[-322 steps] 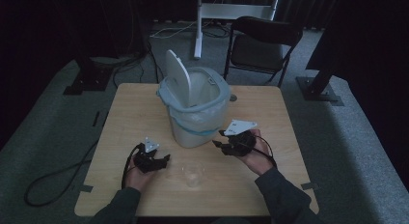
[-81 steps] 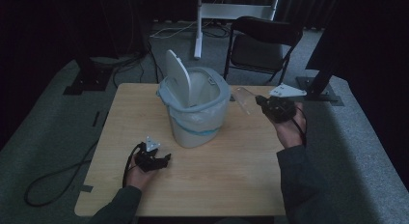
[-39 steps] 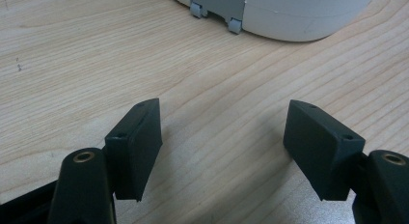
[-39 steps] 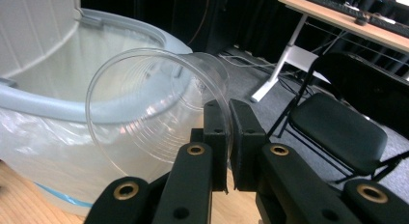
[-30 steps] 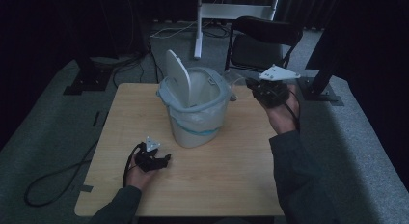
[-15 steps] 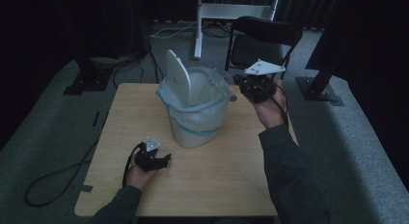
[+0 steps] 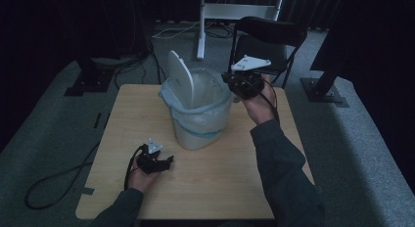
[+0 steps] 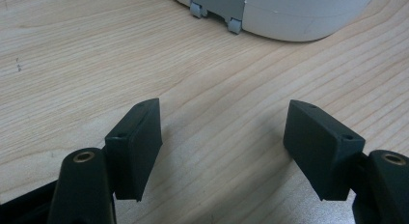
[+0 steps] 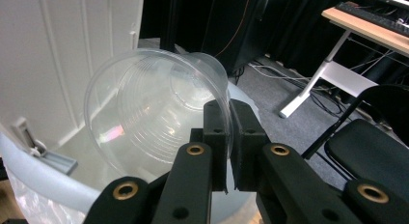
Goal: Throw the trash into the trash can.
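A white bin (image 7: 200,114) with a plastic liner stands mid-table, and its lid (image 7: 180,85) is raised upright at the left. Held up over the bin's right rim, my right gripper (image 7: 236,84) is shut on the rim of a clear plastic cup (image 9: 144,118). In the right gripper view the jaws (image 9: 227,113) pinch the cup's edge, and its mouth is tipped sideways above the bin's rim (image 9: 38,178). My left gripper (image 7: 166,162) lies low on the table (image 7: 220,178) in front of the bin. Its jaws (image 8: 224,137) stand open with bare wood between them and the bin's base (image 8: 289,11) ahead.
A black folding chair (image 7: 266,41) stands behind the table's far right corner. A white stand (image 7: 203,21) rises behind the bin. A cable (image 7: 54,180) loops on the floor to the left. Bare tabletop lies to the right of and in front of the bin.
My right gripper has carried the cup leftward from beside the chair to the bin's right rim. The left gripper has stayed where it was.
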A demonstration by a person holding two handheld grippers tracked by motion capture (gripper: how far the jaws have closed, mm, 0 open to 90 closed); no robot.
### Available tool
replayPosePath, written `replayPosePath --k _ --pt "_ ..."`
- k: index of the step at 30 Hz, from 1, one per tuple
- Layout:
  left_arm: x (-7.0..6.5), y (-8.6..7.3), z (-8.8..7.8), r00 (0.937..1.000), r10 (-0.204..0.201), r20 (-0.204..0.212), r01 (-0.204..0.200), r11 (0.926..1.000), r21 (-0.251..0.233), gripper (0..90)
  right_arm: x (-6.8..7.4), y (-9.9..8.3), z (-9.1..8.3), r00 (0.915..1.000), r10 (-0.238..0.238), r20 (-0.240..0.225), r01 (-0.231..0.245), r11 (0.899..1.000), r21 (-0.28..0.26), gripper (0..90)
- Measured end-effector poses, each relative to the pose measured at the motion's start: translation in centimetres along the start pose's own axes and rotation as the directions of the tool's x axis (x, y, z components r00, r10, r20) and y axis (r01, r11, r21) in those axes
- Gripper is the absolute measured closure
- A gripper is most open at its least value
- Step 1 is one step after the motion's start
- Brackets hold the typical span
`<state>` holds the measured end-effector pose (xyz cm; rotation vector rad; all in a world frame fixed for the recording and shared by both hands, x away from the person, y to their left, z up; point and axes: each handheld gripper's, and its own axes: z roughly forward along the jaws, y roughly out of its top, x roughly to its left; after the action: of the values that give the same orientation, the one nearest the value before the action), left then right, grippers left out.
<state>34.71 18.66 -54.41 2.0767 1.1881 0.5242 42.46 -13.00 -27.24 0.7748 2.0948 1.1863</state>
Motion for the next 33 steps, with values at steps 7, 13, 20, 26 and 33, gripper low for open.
replayPosePath --k 7,13,20,26,33 --pt "0.0 0.0 0.0 1.0000 0.000 0.001 0.000 1.0000 0.001 30.2 1.7 0.9 2.6 0.9987 -0.010 -0.051 0.013 0.998 0.062 65.6" --pt "0.0 0.0 0.0 1.0000 0.000 0.000 0.000 1.0000 0.000 30.1 1.5 0.9 2.1 0.9994 0.004 -0.033 -0.003 0.999 0.041 63.7" --pt "0.0 0.0 0.0 1.0000 0.000 0.001 0.000 1.0000 0.000 30.1 0.9 0.4 1.3 0.9979 0.043 -0.049 -0.042 0.999 0.015 57.9" --pt "0.0 0.0 0.0 1.0000 0.000 0.001 0.000 1.0000 -0.002 30.1 0.9 0.1 0.4 0.9958 0.059 -0.070 -0.060 0.998 -0.011 54.6" --pt "0.0 0.0 0.0 1.0000 -0.001 0.002 0.001 1.0000 -0.003 30.1 1.3 -0.3 -0.3 0.9953 0.050 -0.083 -0.052 0.998 -0.024 53.0"
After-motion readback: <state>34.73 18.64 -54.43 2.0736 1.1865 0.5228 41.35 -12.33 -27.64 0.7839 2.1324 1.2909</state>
